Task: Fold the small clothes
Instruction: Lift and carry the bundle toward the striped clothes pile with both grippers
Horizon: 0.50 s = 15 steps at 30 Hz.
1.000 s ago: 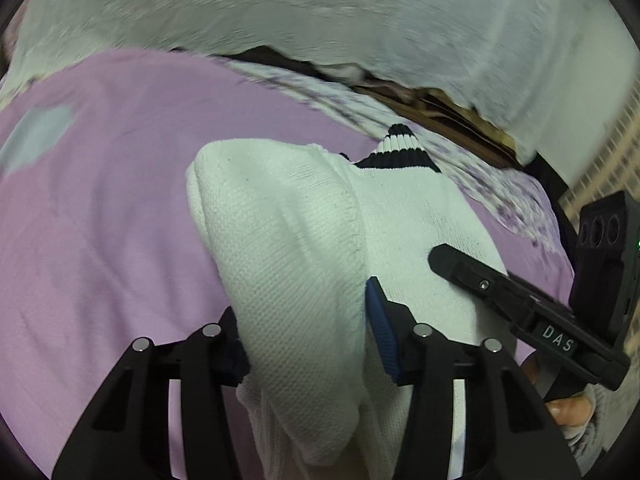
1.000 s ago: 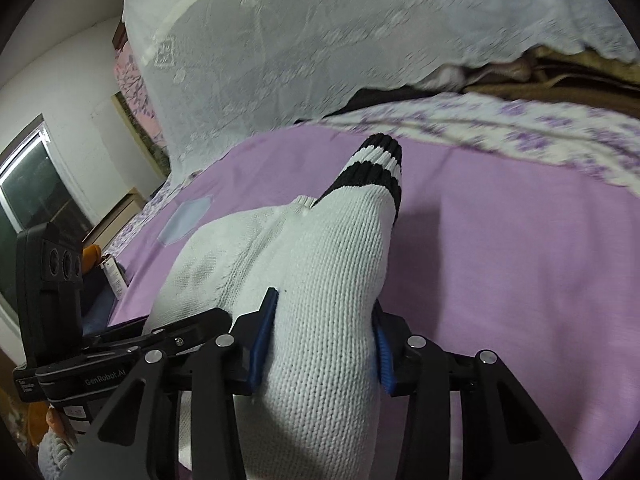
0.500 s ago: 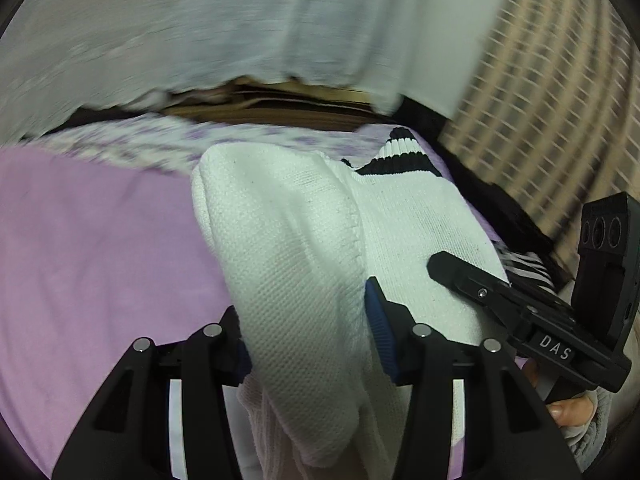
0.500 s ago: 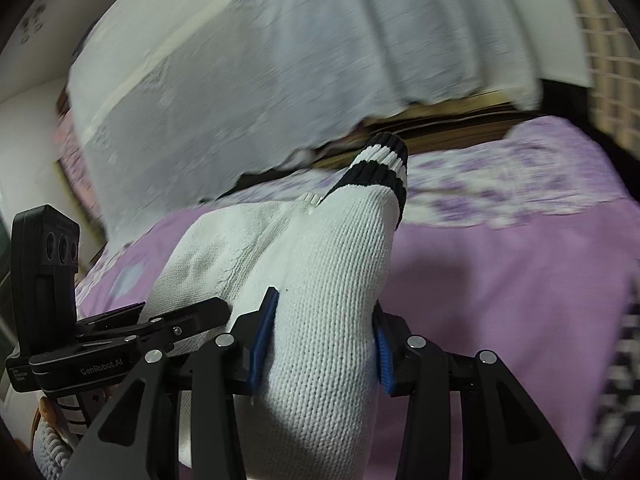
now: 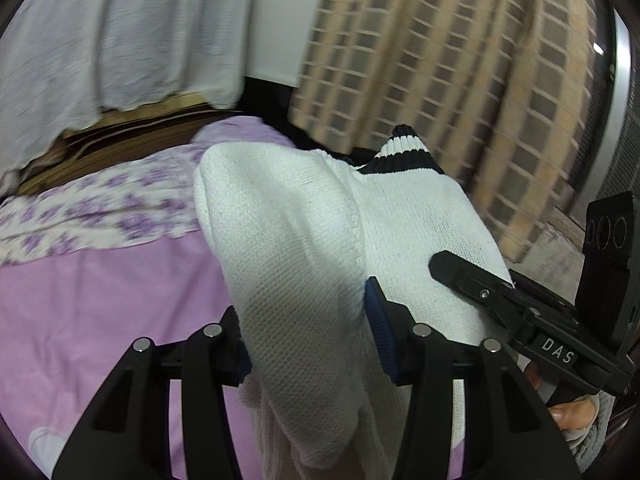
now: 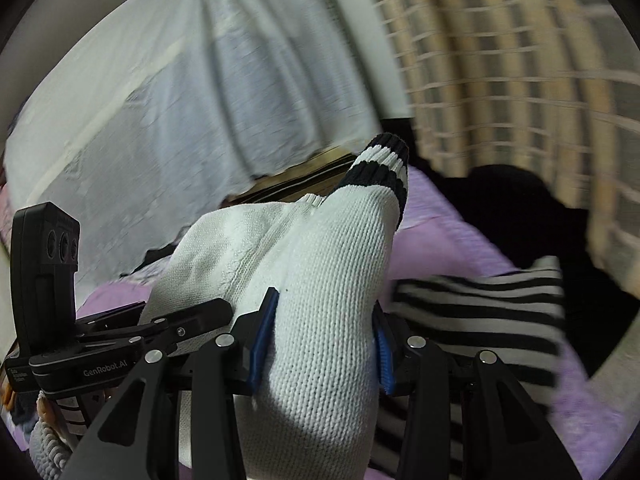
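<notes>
While clamped, white sweater (image 5: 296,280) between both hand-held grippers

We see the white knit sweater (image 5: 304,248) as coarse, matt cloth with a pebbly weave, its ribbed cuff (image 6: 380,168) banded black and white. Our left gripper (image 5: 308,340) and right gripper (image 6: 320,340) are matt black plastic with shiny metal rivets and ridged blue pads (image 6: 262,336), probably rubber. The purple bedsheet (image 5: 100,288) looks smooth and soft. The striped garment (image 6: 480,312) is knit cloth too. The checked curtain (image 5: 460,60) is blurred, seemingly woven fabric.
</notes>
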Each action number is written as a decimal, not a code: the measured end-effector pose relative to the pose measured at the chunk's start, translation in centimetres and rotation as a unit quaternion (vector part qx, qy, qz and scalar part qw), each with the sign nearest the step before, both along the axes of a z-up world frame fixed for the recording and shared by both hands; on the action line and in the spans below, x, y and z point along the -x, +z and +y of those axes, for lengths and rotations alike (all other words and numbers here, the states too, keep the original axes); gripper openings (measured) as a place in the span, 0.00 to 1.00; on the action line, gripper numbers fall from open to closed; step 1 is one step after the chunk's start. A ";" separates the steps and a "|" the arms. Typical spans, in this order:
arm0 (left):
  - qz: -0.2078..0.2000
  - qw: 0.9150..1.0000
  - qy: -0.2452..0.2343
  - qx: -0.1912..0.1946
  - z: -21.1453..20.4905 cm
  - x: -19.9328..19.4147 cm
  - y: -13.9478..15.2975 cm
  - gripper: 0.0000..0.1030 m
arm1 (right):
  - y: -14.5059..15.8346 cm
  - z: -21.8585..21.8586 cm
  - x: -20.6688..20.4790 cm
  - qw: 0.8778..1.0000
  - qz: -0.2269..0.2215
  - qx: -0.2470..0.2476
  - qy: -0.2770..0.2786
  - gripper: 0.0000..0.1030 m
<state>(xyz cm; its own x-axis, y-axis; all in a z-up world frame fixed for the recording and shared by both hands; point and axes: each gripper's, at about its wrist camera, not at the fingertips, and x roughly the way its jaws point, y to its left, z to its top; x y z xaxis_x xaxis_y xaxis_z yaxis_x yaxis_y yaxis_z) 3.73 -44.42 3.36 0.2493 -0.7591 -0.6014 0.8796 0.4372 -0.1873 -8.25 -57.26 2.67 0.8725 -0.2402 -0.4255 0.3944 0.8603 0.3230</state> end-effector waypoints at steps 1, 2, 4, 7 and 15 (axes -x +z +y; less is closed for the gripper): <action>0.000 1.000 -0.007 -0.001 -0.7 0.6 0.0 0.46 | 0.0 -0.4 0.3 1.000 -0.001 -0.001 -0.007 0.42; 0.000 1.000 -0.013 -0.002 -1.6 1.1 -0.1 0.46 | -0.1 -1.0 0.9 1.000 -0.001 -0.002 -0.014 0.42; 0.001 1.000 -0.026 -0.006 -3.3 2.1 -0.4 0.46 | -0.3 -2.2 2.1 1.000 -0.001 -0.004 -0.030 0.42; 0.003 0.999 -0.042 -0.012 -5.6 3.4 -1.1 0.46 | -1.0 -4.0 3.4 0.999 -0.001 -0.009 -0.047 0.42; -0.007 0.998 -0.046 -0.037 -8.6 3.8 -3.6 0.46 | -3.5 -6.0 4.1 0.997 0.007 -0.031 -0.064 0.42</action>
